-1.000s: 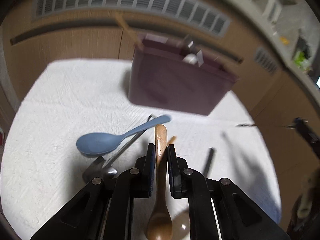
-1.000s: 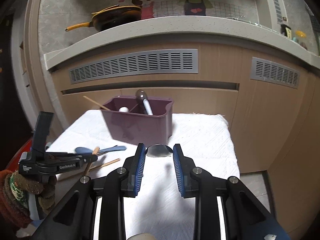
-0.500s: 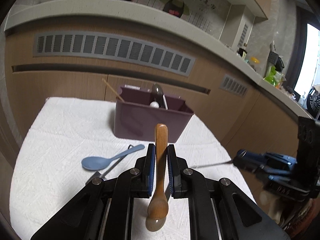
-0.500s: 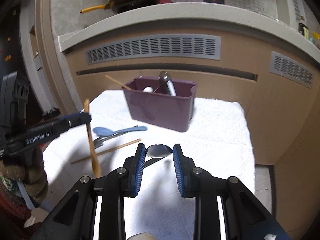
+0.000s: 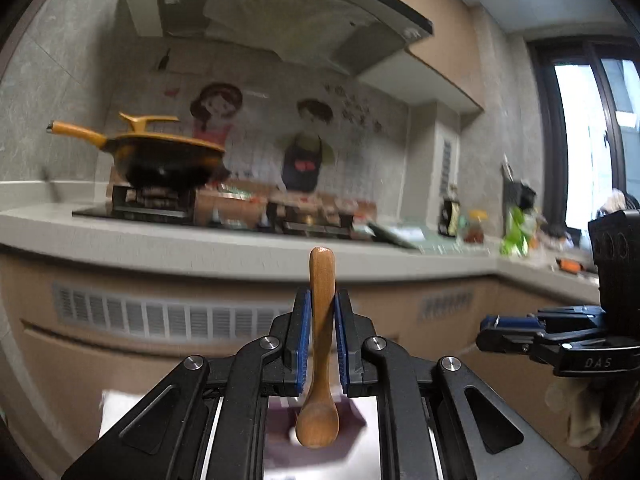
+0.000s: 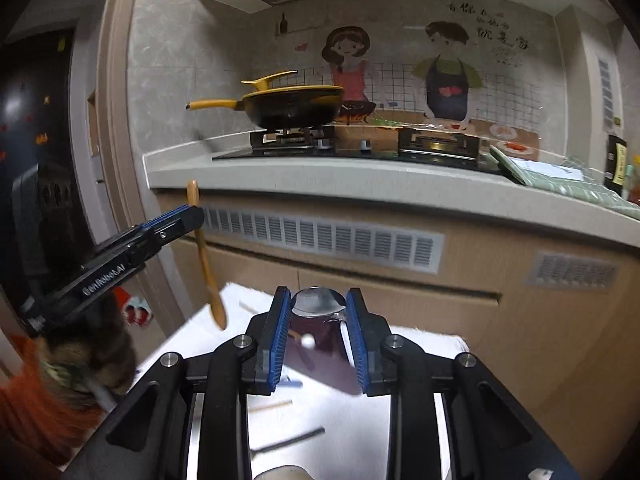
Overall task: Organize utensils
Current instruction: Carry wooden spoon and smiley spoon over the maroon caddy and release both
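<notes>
The left gripper (image 5: 322,340) is clamped on a wooden spoon (image 5: 320,364), bowl hanging down, raised well above the purple holder (image 6: 320,344). To its right, the right gripper (image 6: 319,340) pinches a metal spoon (image 6: 318,301) by the bowl. So 2 utensils are lifted but not binned, while a few already stand in the holder (a chopstick (image 6: 270,405) and a dark stick (image 6: 288,440) wait on the white cloth (image 6: 424,350)).

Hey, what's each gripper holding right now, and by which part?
The left gripper clamps a brown wooden spoon by its handle, bowl hanging down. The right gripper holds a shiny metal spoon by its bowl, between the jaws.
</notes>
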The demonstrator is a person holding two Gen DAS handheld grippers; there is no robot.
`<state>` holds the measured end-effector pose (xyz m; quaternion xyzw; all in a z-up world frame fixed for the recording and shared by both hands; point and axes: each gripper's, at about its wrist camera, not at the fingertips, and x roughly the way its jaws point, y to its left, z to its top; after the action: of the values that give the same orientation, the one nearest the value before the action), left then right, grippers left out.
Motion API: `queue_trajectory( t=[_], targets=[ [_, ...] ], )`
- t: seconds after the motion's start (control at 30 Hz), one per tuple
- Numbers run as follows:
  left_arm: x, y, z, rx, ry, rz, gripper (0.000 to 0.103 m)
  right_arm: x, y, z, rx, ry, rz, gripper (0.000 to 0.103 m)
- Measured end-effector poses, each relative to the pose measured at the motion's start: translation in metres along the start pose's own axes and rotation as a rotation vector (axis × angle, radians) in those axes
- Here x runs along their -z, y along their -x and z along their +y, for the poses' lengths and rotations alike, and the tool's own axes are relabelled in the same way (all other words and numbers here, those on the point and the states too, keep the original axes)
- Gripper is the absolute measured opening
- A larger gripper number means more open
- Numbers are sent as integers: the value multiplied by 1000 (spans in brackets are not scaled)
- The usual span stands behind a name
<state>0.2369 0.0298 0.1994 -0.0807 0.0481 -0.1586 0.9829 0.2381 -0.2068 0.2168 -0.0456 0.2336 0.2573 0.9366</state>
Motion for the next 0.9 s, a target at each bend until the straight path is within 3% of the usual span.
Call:
queue_trajectory(
  t=[0.2,0.6,0.63,0.73,0.9],
  targets=[
    [10,-56,37,6,70,47,12,-15,-56,-21,9,-12,94,25],
    [89,-151,78,10,157,248,13,24,-184,-44,-35,-92,401,27],
    [96,-157,80,18,166,276,18,27,-193,-46,-38,-94,424,27],
    [127,-178,90,46,219,388,43,38,-217,-51,-23,-108,459,27],
    [128,-155,95,36,234,382,45,49,-212,-58,-11,-136,406,27]
  ],
)
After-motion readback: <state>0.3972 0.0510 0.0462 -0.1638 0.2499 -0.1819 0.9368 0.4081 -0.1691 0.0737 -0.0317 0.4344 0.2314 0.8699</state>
